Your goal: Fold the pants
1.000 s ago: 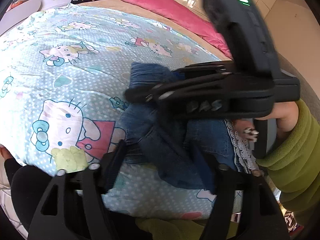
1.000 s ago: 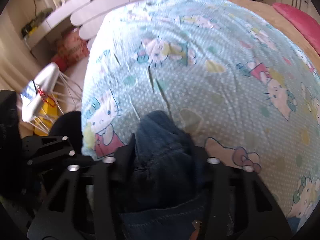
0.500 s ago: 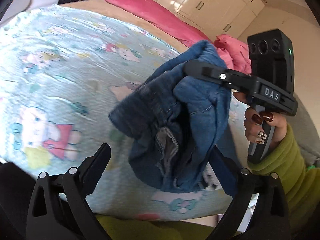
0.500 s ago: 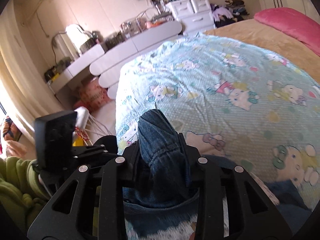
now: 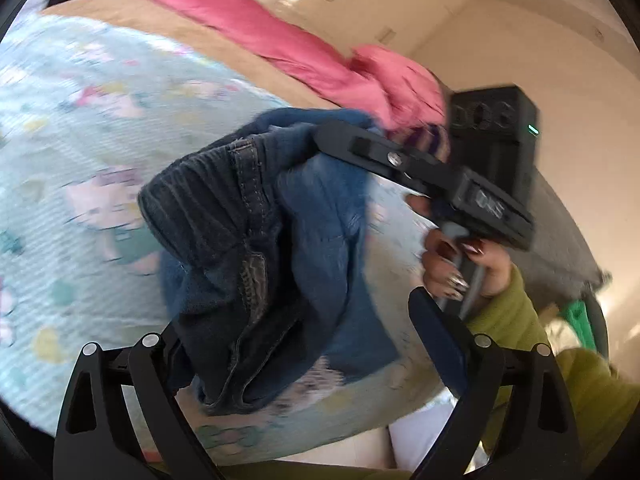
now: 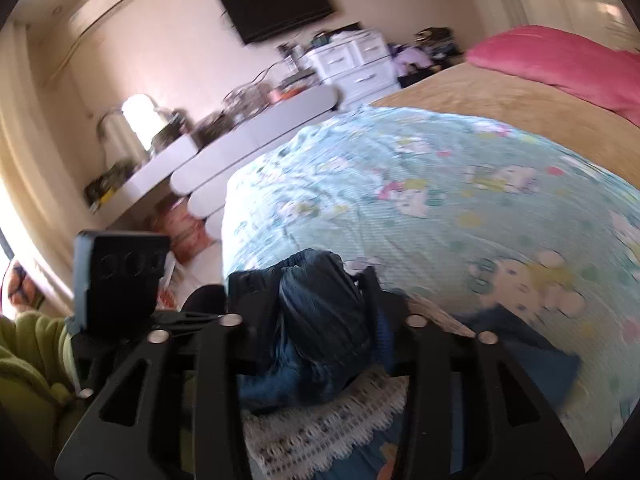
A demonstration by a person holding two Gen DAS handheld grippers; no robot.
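Note:
The blue denim pants (image 5: 256, 248) hang bunched in the air above the bed. My right gripper (image 6: 320, 312) is shut on a fold of the pants (image 6: 320, 320); it also shows in the left wrist view (image 5: 348, 140), gripping the top of the bundle. My left gripper (image 5: 296, 332) is open, its fingers wide apart below the hanging pants; the left finger (image 5: 160, 344) touches the cloth's lower edge. Lace trim (image 6: 320, 424) shows at the pants' lower part.
The bed has a light blue cartoon-print blanket (image 5: 80, 160), a tan cover (image 6: 500, 96) and pink pillows (image 5: 300, 52). A white desk (image 6: 240, 128), drawers (image 6: 352, 64) and a wall TV (image 6: 280, 4) stand beyond the bed.
My right gripper has lifted the pants off the blanket and raised them. My left gripper has let go and opened wide. Both views now tilt up toward the room.

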